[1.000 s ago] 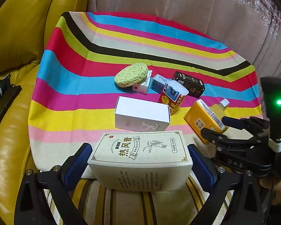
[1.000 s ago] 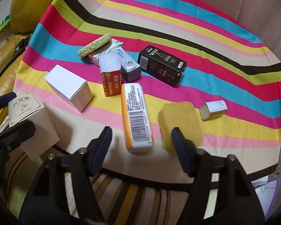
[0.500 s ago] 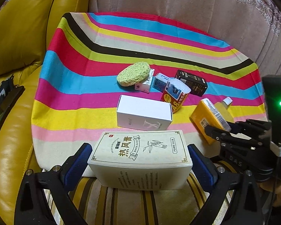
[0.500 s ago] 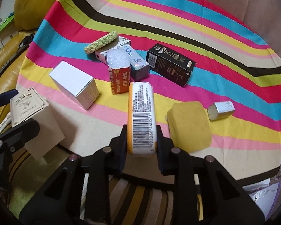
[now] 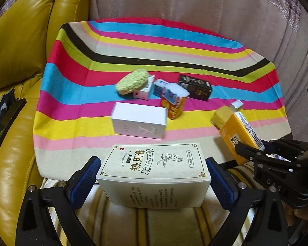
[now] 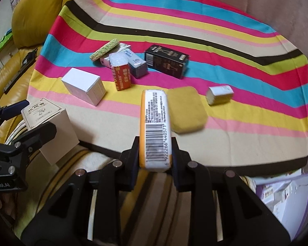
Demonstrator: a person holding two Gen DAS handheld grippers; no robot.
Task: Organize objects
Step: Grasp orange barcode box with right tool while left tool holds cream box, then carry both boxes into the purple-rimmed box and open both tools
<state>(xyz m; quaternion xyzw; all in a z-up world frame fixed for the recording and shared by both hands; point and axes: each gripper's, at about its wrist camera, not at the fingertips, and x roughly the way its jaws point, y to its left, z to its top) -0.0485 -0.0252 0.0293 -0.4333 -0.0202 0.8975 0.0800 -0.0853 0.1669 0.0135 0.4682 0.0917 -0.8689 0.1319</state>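
Note:
My left gripper (image 5: pixel 153 176) is shut on a cream box with Chinese print (image 5: pixel 154 174), held over the near edge of the striped cloth (image 5: pixel 92 47). My right gripper (image 6: pixel 155 145) is shut on an orange box with a barcode (image 6: pixel 155 127), lifted above the cloth; it also shows in the left wrist view (image 5: pixel 239 137). On the cloth lie a white box (image 5: pixel 139 120), a green sponge (image 5: pixel 132 81), a red-orange carton (image 5: pixel 174 102), a black box (image 5: pixel 195 87), a yellow sponge (image 6: pixel 186 108) and a small silver-topped box (image 6: pixel 219 94).
Yellow leather cushions (image 5: pixel 20 41) rise at the left, with a dark flat object (image 5: pixel 4 121) on the armrest. A beige sofa back (image 5: pixel 195 4) stands behind the cloth. A purple bin with boxes (image 6: pixel 283 192) sits at the lower right.
My right gripper closed on the orange barcode box and lifted it off the cloth, pulling it back. My left gripper kept its hold on the cream box and drew back slightly.

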